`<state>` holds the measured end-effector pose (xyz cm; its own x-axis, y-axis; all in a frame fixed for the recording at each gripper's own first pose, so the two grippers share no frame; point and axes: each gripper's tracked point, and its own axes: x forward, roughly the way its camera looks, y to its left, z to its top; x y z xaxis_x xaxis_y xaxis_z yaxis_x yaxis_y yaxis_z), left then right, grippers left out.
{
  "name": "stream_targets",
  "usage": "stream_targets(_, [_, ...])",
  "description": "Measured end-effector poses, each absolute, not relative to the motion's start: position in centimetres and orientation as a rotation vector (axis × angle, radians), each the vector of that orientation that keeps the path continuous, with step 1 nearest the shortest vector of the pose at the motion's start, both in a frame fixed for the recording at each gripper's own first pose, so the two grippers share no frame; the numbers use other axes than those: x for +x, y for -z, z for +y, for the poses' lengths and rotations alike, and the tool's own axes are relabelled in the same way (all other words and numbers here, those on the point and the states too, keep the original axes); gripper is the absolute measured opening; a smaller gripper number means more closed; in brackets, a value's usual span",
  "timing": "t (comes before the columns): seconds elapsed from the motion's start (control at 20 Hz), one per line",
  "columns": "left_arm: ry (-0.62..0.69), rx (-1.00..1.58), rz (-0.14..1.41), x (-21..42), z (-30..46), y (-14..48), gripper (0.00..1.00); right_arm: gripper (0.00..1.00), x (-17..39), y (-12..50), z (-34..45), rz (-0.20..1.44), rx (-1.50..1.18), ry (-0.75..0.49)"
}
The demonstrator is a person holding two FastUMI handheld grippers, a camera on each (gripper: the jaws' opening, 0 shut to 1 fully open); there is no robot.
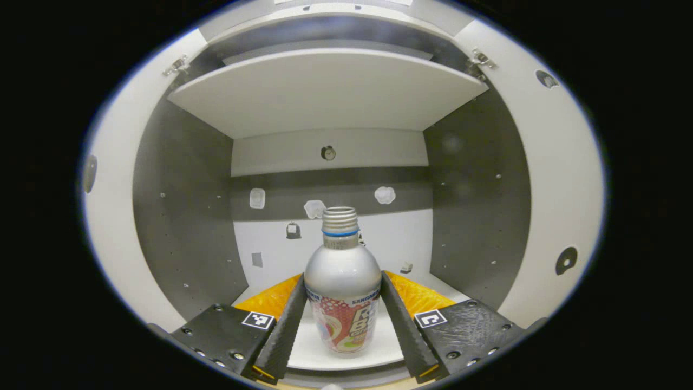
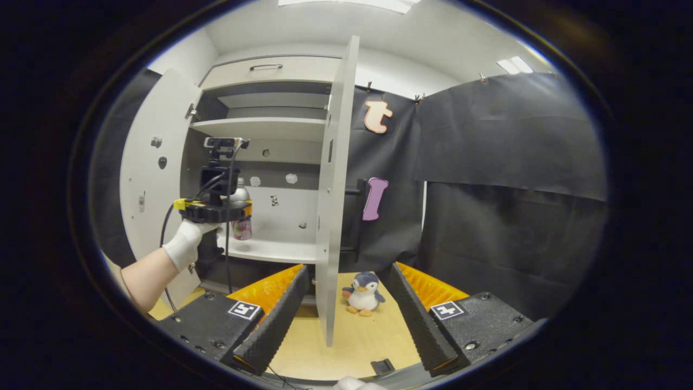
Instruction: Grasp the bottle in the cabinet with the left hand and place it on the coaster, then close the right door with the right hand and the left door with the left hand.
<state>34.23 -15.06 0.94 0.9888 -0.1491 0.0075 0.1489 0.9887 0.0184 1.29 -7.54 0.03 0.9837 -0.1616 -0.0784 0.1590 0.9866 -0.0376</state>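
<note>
So the setup is a booth with black cloth walls and a white cabinet [image 2: 270,162] standing on a pale wood worktop [image 2: 368,336]. Both cabinet doors are swung open: the left door [image 2: 154,179] is folded way back, and the right door [image 2: 335,189] sticks out edge-on toward the right tool's camera.

In the left gripper view, the bottle [image 1: 342,281] stands upright on the cabinet's lower shelf [image 1: 325,352], no cap on, silvery top half with a colourful label lower down. The left tool [image 1: 342,319] has its fingers on either side of the bottle, right up against the label. They look like they're touching it on both sides, but I honestly can't tell if they're actually squeezing yet. The bottle's base sits on the shelf. Another shelf [image 1: 325,86] runs overhead.

From the right gripper view you can see the left tool [image 2: 216,208] reaching into the cabinet, held by a gloved hand [image 2: 187,244], with the bottle [image 2: 241,214] just behind it.

The right tool [image 2: 346,314] is spread wide with nothing in it, hovering low over the worktop with the right door's edge between its fingers but not touched. A little plush penguin [image 2: 363,293] sits on the worktop just past that door.
</note>
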Motion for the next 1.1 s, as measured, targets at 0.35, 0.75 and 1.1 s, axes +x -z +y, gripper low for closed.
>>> stream_targets(0.35, [0.228,0.020,-0.021,24.7,-16.4,0.0,0.79,0.99,0.3,0.4,-8.0,0.076,-0.012,0.162])
stream_targets(0.75, [0.285,0.000,-0.004,17.0,-16.9,6.9,0.83,0.99,-0.6,1.7,-8.3,0.092,-0.002,0.176])
stream_targets(1.1, [0.335,0.019,0.024,12.2,-17.8,14.1,0.79,0.99,-0.7,2.3,-8.5,0.098,-0.009,0.184])
